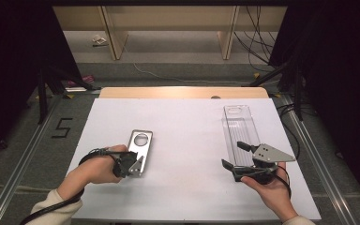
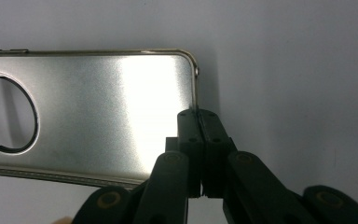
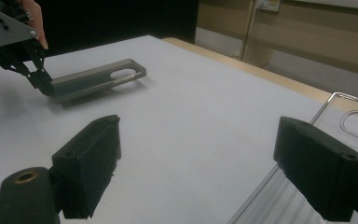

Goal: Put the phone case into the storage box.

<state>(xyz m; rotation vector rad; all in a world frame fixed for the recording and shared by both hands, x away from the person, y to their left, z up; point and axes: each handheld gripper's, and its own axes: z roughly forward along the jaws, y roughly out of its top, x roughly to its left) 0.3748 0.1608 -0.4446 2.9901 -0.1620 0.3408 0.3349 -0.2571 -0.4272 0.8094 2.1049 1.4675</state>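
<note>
Metal phone case (image 1: pixel 139 145) lies left of centre on the white table (image 1: pixel 187 140), long axis running away from the person. Left gripper (image 1: pixel 132 165) pinches its near edge; right gripper (image 1: pixel 236 157), jaws spread, hovers over the clear case (image 1: pixel 239 126).

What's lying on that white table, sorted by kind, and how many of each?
Silver metal phone case: 1
Clear plastic phone case: 1
Hand-held grippers: 2, left hand-held gripper and right hand-held gripper
Total: 4
</note>
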